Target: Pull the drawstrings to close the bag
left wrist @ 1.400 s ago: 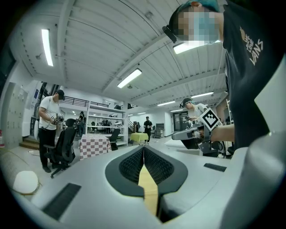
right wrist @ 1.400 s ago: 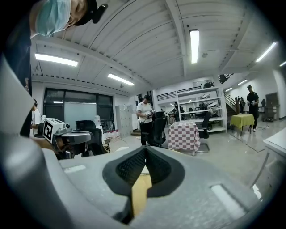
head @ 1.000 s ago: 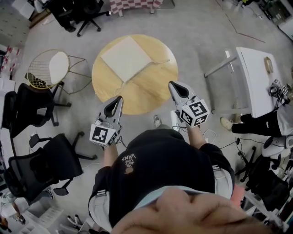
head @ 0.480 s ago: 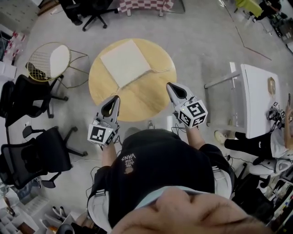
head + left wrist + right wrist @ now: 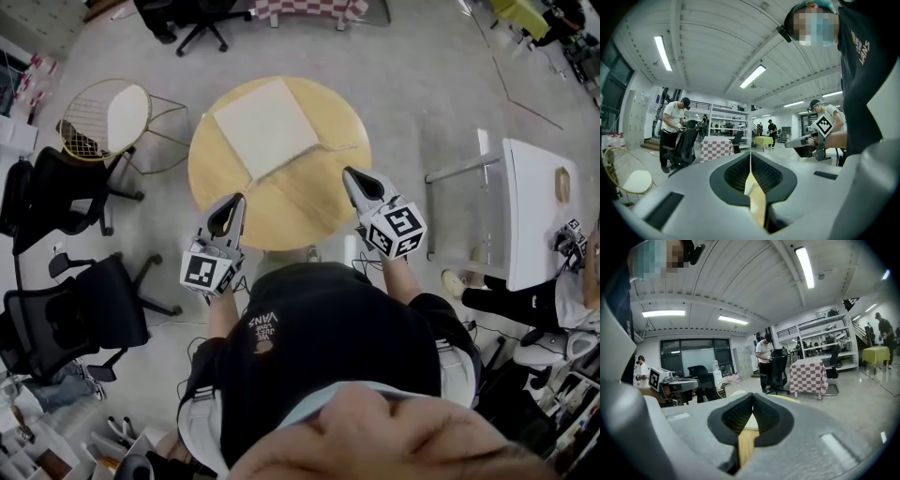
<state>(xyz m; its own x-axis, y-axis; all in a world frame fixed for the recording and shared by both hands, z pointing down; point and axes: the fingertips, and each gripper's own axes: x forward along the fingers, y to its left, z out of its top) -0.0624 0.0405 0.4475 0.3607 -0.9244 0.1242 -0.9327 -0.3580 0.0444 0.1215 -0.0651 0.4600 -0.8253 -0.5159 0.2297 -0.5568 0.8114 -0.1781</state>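
**Both grippers shut and empty at the counter's near edge, bag lying flat beyond them**

Closest to the head camera is the person's black top, with a forearm reaching forward on either side. The left gripper (image 5: 234,202) points at the near left edge of the round wooden counter (image 5: 309,202). The right gripper (image 5: 351,176) points at its near right edge. Each carries its cube of square markers at the back.

In the left gripper view the fingers (image 5: 736,177) are pressed together along a thin seam with nothing between them. Only a sliver of the counter's pale wood shows through the gap below. The right gripper view shows the same: its fingers (image 5: 765,414) meet tip to tip and pinch nothing.

Further out, the cream drawstring bag (image 5: 267,127) lies flat on the far left part of the counter, turned at an angle, well apart from both grippers. One drawstring (image 5: 339,147) trails off its right corner onto bare wood, towards the right gripper's side. Another thin cord (image 5: 255,177) runs from its near corner.

Past the counter on the left stands a gold wire chair (image 5: 120,117) with a white seat, and black office chairs (image 5: 56,192) sit nearer along that side. A white table (image 5: 539,206) stands to the right. At the far edge is a table with a checked cloth (image 5: 309,9).
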